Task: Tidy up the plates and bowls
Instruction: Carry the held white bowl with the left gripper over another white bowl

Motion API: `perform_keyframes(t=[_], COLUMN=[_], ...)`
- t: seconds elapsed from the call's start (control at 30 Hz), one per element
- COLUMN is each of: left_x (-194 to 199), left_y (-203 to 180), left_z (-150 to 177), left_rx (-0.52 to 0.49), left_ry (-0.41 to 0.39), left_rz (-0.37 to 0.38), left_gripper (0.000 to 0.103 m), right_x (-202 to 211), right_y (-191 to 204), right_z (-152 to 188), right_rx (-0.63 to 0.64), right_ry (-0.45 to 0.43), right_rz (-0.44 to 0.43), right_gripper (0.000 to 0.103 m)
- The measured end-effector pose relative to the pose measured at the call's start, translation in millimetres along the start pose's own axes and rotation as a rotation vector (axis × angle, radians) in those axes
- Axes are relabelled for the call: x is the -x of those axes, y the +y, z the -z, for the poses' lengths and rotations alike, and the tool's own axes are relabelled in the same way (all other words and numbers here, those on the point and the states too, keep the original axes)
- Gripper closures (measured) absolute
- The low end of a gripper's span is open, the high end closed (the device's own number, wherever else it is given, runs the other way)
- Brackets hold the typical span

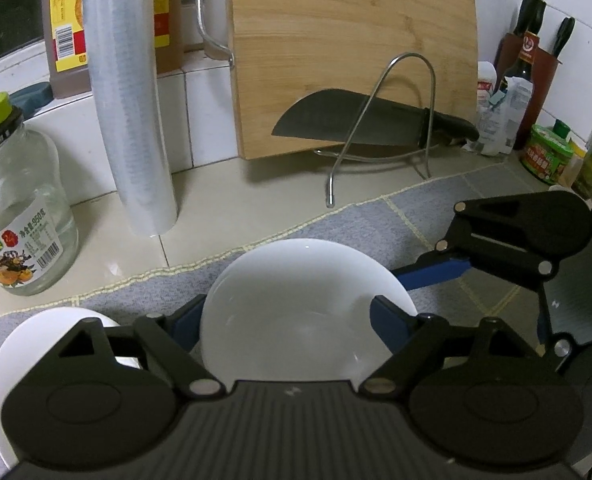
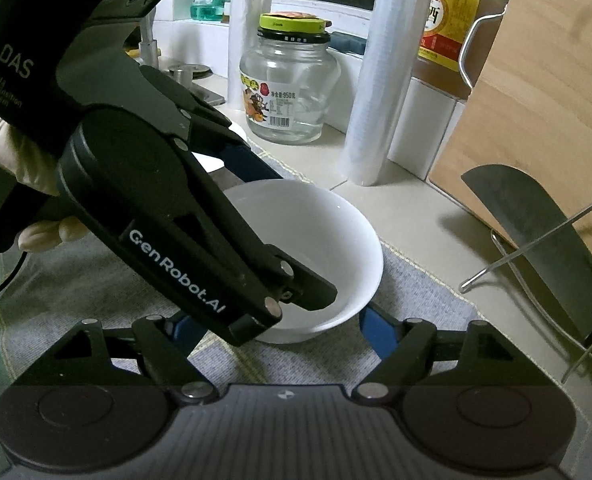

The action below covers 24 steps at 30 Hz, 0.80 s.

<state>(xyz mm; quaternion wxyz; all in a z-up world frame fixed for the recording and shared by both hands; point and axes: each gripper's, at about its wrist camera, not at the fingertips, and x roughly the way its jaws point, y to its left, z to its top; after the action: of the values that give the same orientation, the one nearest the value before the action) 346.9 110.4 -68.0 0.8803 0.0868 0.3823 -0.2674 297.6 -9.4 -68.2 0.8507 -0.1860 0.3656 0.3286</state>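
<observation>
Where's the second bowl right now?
In the left wrist view, the second bowl sits low left on the grey mat, beside the held bowl.

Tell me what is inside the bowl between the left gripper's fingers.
The bowl looks empty: only bare white inner wall shows. In the right wrist view, the left gripper reaches over its near rim and covers part of the bottom, so that patch cannot be checked.

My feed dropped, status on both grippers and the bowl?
Left gripper open, fingers either side of white bowl on grey mat. Right gripper open, at bowl's near side. Second bowl close beside it.
</observation>
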Motion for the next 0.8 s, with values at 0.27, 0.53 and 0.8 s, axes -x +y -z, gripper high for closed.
perform_keyframes(t=[0.27,0.53,0.8], left_x=[2,10,27], left_y=[-2,-6,-17], left_z=[-1,-1,-3], left_rx=[-0.006,-0.013,-0.036], left_ry=[-0.007,-0.020,-0.047], left_rz=[0.007,0.008,0.005], left_gripper=[0.018,0.018,0.018], right_x=[1,11,29], right_y=[0,1,4], right_z=[1,0,1], right_rx=[-0.015,-0.018,-0.027], right_ry=[0.005,-0.008,-0.030], right_rz=[-0.001,-0.001,0.003], right_gripper=[0.019,0.019,0.019])
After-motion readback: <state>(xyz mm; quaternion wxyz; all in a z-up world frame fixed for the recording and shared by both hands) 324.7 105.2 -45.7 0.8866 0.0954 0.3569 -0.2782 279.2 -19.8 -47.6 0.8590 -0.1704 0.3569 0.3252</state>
